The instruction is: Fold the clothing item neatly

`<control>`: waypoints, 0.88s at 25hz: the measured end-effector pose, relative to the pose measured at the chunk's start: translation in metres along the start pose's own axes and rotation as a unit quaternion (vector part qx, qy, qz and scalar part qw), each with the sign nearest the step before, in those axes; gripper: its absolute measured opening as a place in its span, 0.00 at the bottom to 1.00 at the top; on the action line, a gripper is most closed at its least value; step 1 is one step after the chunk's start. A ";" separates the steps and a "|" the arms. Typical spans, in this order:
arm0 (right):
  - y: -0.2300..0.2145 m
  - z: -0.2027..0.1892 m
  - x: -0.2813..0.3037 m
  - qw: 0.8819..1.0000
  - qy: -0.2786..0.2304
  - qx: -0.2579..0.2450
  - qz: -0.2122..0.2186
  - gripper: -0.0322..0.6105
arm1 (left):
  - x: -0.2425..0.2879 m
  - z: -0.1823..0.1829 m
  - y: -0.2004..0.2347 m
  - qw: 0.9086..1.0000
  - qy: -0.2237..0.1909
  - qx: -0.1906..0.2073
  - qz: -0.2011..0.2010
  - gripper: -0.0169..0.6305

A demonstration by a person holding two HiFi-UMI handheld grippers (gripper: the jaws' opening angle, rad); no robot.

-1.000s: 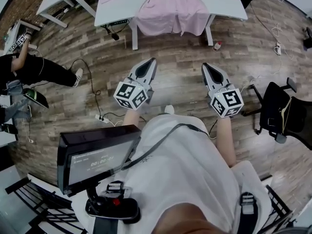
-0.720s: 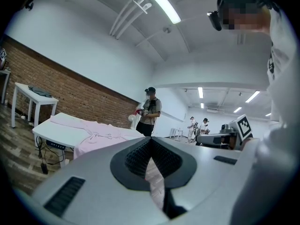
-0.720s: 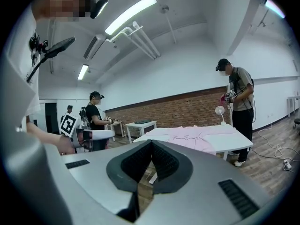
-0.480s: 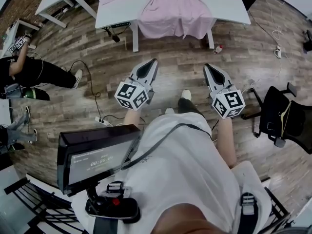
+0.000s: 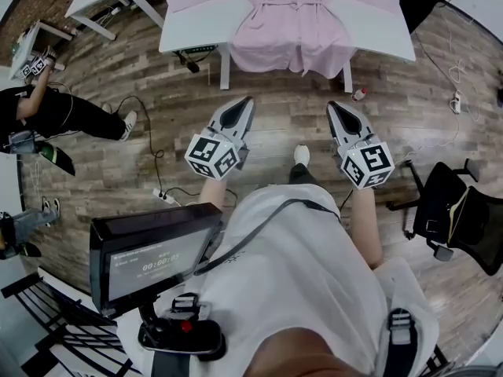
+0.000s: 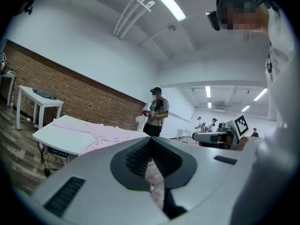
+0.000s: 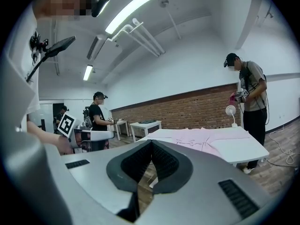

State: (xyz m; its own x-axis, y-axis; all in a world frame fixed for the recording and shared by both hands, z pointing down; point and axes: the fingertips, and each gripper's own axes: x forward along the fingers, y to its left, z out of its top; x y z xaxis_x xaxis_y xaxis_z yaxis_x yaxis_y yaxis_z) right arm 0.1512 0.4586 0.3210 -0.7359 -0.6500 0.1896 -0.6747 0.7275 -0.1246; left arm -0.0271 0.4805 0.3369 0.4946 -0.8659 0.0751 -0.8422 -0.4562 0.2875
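A pink robe-like garment point(image 5: 292, 16) lies spread on a white table point(image 5: 195, 30) ahead, its lower part hanging over the near edge. It also shows in the left gripper view as pink cloth point(image 6: 101, 132) and in the right gripper view as pink cloth point(image 7: 193, 137). My left gripper point(image 5: 240, 105) and right gripper point(image 5: 336, 108) are held over the wooden floor, well short of the table, both shut and empty, tips pointing at the table.
A small bottle point(image 5: 360, 94) lies on the floor by the table leg. Cables and a power strip point(image 5: 161, 194) trail at left. A black office chair point(image 5: 456, 214) stands at right. A person point(image 5: 55, 112) is at far left; another person point(image 6: 156, 112) stands beyond the table.
The table and garment have come nearer and lower in the head view as the person steps forward, one foot now showing between the grippers. Both grippers stay shut.
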 end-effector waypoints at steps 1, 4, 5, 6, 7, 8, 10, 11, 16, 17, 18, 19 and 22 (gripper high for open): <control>-0.004 0.001 0.005 1.000 0.001 0.001 0.002 0.05 | 0.005 0.001 0.003 1.000 0.001 -0.001 0.003 0.03; -0.019 0.005 0.019 1.000 0.005 0.004 0.009 0.05 | 0.021 0.002 0.012 1.000 0.006 -0.005 0.012 0.03; -0.025 0.006 0.023 1.000 0.007 0.005 0.011 0.05 | 0.027 0.002 0.015 1.000 0.006 -0.007 0.015 0.03; -0.031 0.006 0.027 1.000 0.010 0.006 0.013 0.05 | 0.034 0.004 0.018 1.000 0.006 -0.009 0.017 0.03; -0.037 0.007 0.030 1.000 0.012 0.007 0.015 0.05 | 0.040 0.006 0.020 1.000 0.006 -0.010 0.020 0.03; -0.044 0.008 0.034 1.000 0.014 0.007 0.016 0.05 | 0.045 0.007 0.022 1.000 0.005 -0.011 0.022 0.03; -0.057 0.010 0.041 1.000 0.015 0.007 0.018 0.05 | 0.057 0.009 0.026 1.000 0.005 -0.011 0.026 0.03; -0.063 0.011 0.044 1.000 0.015 0.007 0.019 0.05 | 0.064 0.010 0.027 1.000 0.005 -0.012 0.028 0.03; -0.088 0.014 0.063 0.999 0.021 0.000 0.033 0.05 | 0.095 0.013 0.029 0.999 0.004 -0.012 0.030 0.03; -0.093 0.014 0.066 0.999 0.022 -0.001 0.034 0.05 | 0.101 0.013 0.030 0.999 0.004 -0.012 0.030 0.03; -0.097 0.014 0.069 0.999 0.023 0.000 0.036 0.05 | 0.106 0.013 0.030 0.999 0.005 -0.013 0.030 0.03; -0.102 0.015 0.071 0.999 0.023 0.000 0.037 0.05 | 0.111 0.013 0.031 0.999 0.005 -0.014 0.031 0.03; -0.115 0.018 0.077 0.999 0.023 0.002 0.042 0.05 | 0.124 0.015 0.033 0.999 0.004 -0.016 0.036 0.03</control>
State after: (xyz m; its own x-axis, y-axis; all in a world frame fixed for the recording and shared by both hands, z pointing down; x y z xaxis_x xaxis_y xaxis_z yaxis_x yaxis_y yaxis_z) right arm 0.1714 0.3208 0.3325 -0.7864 -0.5761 0.2227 -0.6111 0.7781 -0.1451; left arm 0.0029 0.3549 0.3417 0.4356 -0.8941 0.1040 -0.8682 -0.3868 0.3109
